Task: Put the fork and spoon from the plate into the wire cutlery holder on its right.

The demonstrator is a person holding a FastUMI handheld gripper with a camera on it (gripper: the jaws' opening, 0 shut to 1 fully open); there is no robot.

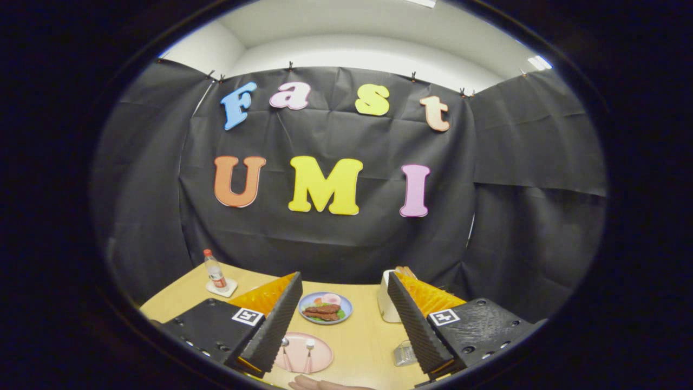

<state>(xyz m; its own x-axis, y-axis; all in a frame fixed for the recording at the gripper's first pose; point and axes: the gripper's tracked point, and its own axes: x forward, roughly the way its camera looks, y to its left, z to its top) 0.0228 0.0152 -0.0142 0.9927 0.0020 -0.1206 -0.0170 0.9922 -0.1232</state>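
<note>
While empty, claw (pixel 341 325) wide above pink plate (pixel 320 355).

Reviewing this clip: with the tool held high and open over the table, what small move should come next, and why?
Probably lower the tool toward the round pink plate. Its fingers are spread and empty, well above the table, while the two metal utensils lie side by side on that plate between them. The wire cutlery holder waits to the plate's right.

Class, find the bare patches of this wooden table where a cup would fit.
Bare wood lies between the pink plate and the wire cutlery holder, with the open gripper over it. Crowded: the blue food plate beside the white jug.
</note>
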